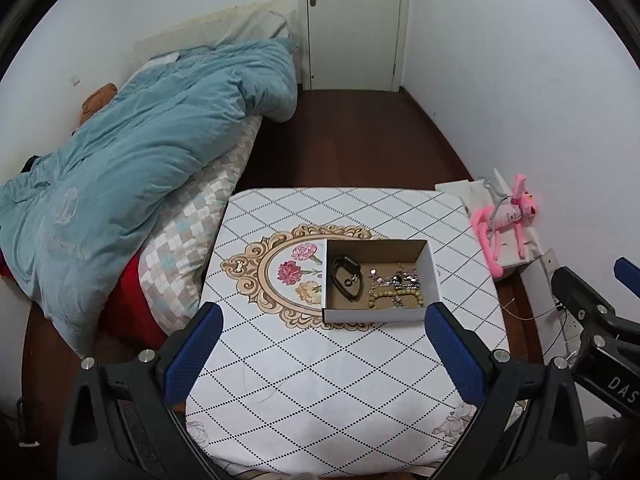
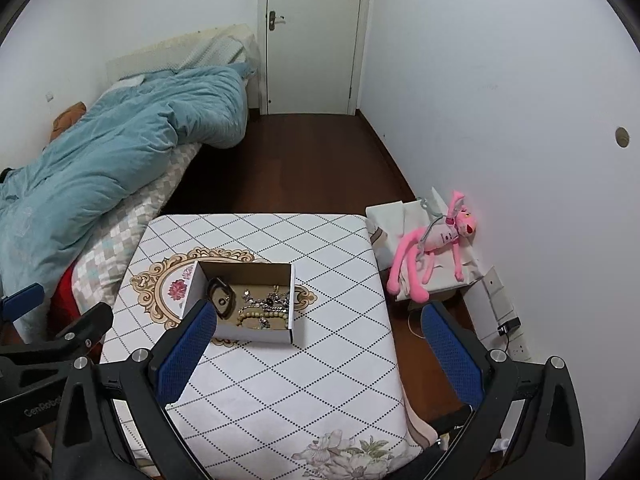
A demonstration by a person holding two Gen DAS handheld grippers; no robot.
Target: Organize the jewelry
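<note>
**Both tongs wide, box on table**

I saw the table [image 1: 320, 380] under its diamond-print cloth. The cardboard box [image 1: 380, 314] sat near its middle. Inside lay a black band [image 1: 346, 282] beside tangled chains and a bead bracelet [image 1: 394, 298]. My left gripper [image 1: 322, 338] and right gripper [image 2: 316, 338] hung spread wide, empty.

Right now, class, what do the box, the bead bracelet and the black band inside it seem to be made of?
Box: looks like cardboard, white outside, plain brown inside, with folded walls.
Bead bracelet: a string of round cream beads with a dull look, perhaps wood or plastic; too small to tell.
Black band: a dark, smooth loop, perhaps leather or rubber.
</note>
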